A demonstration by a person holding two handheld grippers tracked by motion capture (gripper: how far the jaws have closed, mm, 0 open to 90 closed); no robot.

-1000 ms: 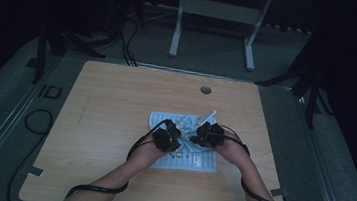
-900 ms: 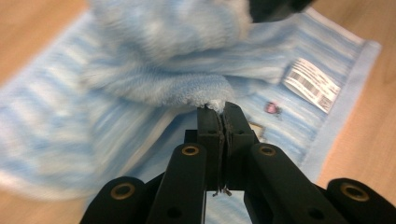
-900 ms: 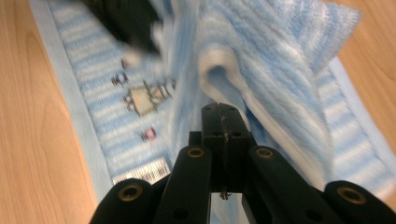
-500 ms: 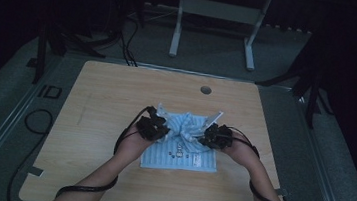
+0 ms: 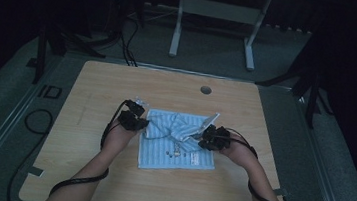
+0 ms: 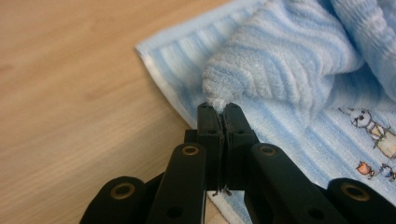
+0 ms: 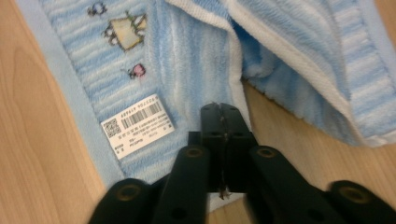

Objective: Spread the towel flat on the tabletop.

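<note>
Pale-blue striped terry towel (image 5: pixel 177 140) lies near the middle of the light wooden desk (image 5: pixel 107 183), a little toward the near edge, and it's partly folded right now. The lower part lies flat; across the top a fold of cloth is bunched and doubled over. White hems run along the edges, and small embroidered figures sit on the flat part. The right gripper view shows a white printed label (image 7: pixel 138 125) with a barcode on the towel.

Left gripper (image 5: pixel 133 118) sits at the towel's left edge, far corner side. In the left gripper view its black jaws are pressed together, pinching a rounded tip of the blue terry fold (image 6: pixel 261 70), which stands above the flat layer.

Right gripper (image 5: pixel 211 136) is at the towel's right edge. Its jaws have just been opening a touch, yet in the right gripper view they look all but together, tips over the cloth just beside the white hem. Whether they pinch any cloth, I cannot tell.
</note>
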